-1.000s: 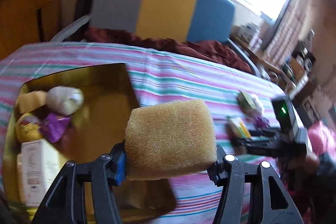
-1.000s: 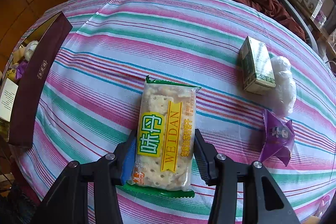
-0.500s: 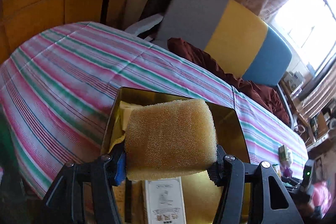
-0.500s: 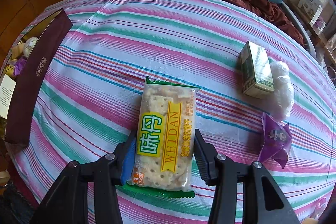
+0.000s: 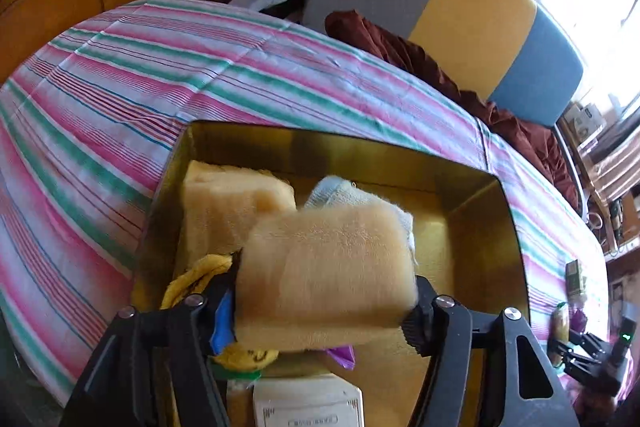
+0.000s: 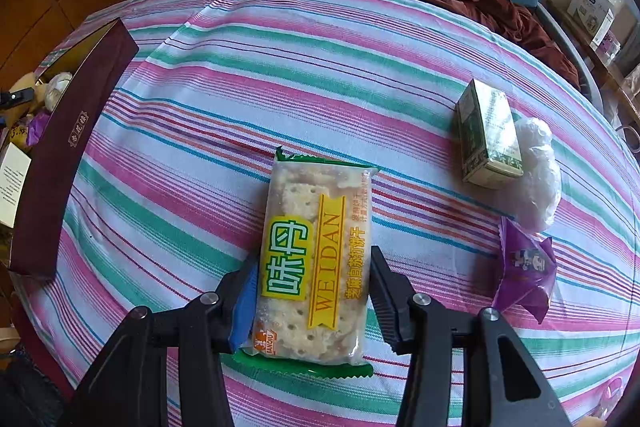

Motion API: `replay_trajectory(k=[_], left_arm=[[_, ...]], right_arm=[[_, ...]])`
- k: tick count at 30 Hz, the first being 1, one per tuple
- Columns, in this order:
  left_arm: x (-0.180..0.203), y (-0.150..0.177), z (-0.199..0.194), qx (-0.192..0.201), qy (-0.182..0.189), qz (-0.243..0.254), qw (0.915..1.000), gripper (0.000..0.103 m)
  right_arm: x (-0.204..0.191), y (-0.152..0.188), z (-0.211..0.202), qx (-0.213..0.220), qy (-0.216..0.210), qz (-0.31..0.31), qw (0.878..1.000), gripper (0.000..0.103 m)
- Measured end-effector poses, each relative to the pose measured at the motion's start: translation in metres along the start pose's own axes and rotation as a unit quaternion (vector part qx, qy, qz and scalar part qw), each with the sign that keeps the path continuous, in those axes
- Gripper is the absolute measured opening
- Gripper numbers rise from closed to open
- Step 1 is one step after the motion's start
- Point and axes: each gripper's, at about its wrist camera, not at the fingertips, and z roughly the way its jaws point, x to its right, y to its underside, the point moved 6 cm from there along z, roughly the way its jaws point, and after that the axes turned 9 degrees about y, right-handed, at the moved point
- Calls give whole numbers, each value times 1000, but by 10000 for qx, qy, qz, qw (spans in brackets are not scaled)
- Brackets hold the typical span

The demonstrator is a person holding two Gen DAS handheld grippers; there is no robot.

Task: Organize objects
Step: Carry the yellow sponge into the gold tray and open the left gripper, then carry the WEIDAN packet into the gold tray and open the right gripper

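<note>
**Sponge over gold-lined box; cracker packet gripped on the table**

Sponge (image 5: 326,271), tan and blurred, sits between the fingers of the left gripper (image 5: 324,307). The jaws have just been opening; a narrow gap shows at the right pad, and the blur leaves it unclear whether the left pad still presses, so the grip reads as released. The sponge hangs above the near-left part of the gold-lined box (image 5: 472,187).

Inside that box, a second tan sponge (image 5: 228,199) lies against the far-left corner, with a pale blue cloth (image 5: 332,191) just beside it. A yellow wrapper (image 5: 196,275) lies along the left wall, a purple wrapper (image 5: 342,355) shows under the held sponge, and a white carton (image 5: 308,403) lies at the near edge. The box rests on the striped tablecloth (image 5: 120,99) near the table's left side.

The right gripper (image 6: 312,303) is clenched on the near half of a Weidan cracker packet (image 6: 316,259), both pads against its sides. The packet lies flat near the middle of the table's near edge.

Toward the right edge, a green carton (image 6: 486,135) touches a crumpled clear plastic bag (image 6: 536,171). A purple snack packet (image 6: 526,267) lies just nearer than the bag. The box's maroon outer wall (image 6: 72,155) runs along the left edge.
</note>
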Motion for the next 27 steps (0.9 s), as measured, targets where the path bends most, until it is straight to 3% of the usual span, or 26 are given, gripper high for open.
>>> replay_trajectory(k=[3, 12, 15, 17, 19, 21, 25, 27], left_arm=[[-6, 1, -2, 74, -168, 53, 9998, 79], [-6, 10, -39, 656, -338, 216, 9970, 80], [1, 17, -52, 803, -508, 539, 9940, 88], [3, 21, -52, 767, -720, 777, 9914, 88], [1, 25, -55, 726, -669, 666, 9929, 86], [1, 29, -65, 846, -498, 544, 9937, 86], [2, 43, -85, 1097, -435, 540, 9915, 86], [2, 51, -94, 1220, -454, 545, 9900, 88]], right_arm=[[-3, -1, -1, 8, 11, -11, 10000, 51], [-1, -7, 0, 18, 68, -4, 10000, 51], [-3, -8, 0, 31, 140, -35, 9999, 51], [-1, -6, 0, 31, 178, -28, 9998, 51], [-1, -7, 0, 10, 203, 31, 9998, 50], [2, -11, 2, -43, 253, 144, 9996, 49], [-8, -9, -3, -151, 464, 424, 9979, 49], [-13, -14, -8, -141, 375, 562, 9976, 49]])
